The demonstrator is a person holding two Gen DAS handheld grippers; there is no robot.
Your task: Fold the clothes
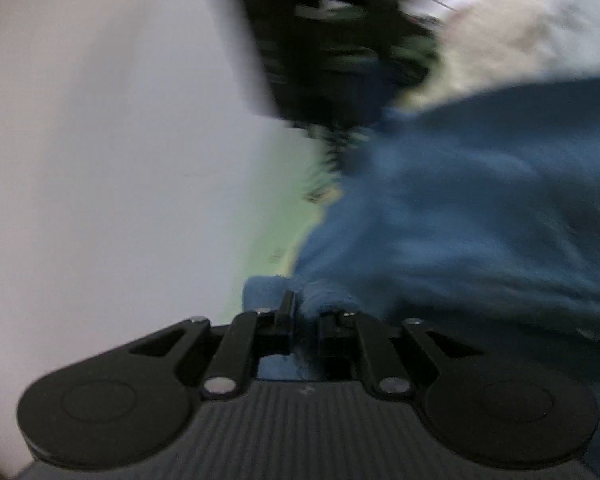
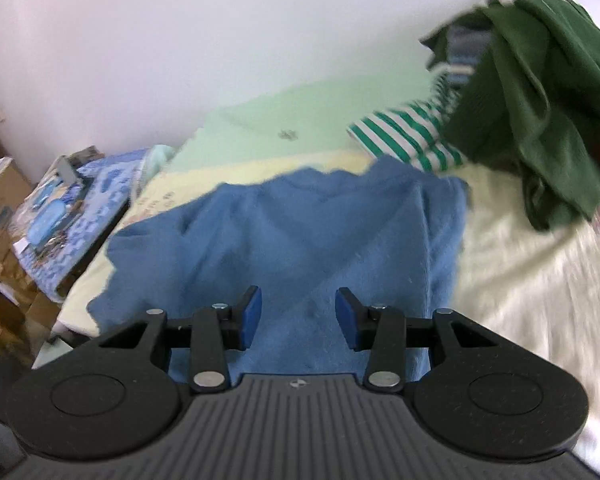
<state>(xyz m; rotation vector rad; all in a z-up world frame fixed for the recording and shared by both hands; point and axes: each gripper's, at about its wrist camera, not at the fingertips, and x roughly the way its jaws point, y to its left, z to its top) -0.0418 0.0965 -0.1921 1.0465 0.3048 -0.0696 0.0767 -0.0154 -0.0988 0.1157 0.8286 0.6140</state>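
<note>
A fuzzy blue garment [image 2: 300, 232] lies spread on the bed, partly folded over itself. My right gripper [image 2: 299, 314] hovers over its near part, open, with nothing between its blue pads. In the blurred, rolled left wrist view the same blue garment [image 1: 480, 208] fills the right side. My left gripper [image 1: 305, 312] is shut on a bunched edge of it, with blue fabric pinched between the fingers.
A dark green garment [image 2: 540, 112] and a green-and-white striped one [image 2: 408, 136] are heaped at the back right. The bed has a cream cover [image 2: 532, 280] and a pale green sheet [image 2: 300, 116] by the white wall. Boxes and a blue patterned item [image 2: 76, 216] crowd the left.
</note>
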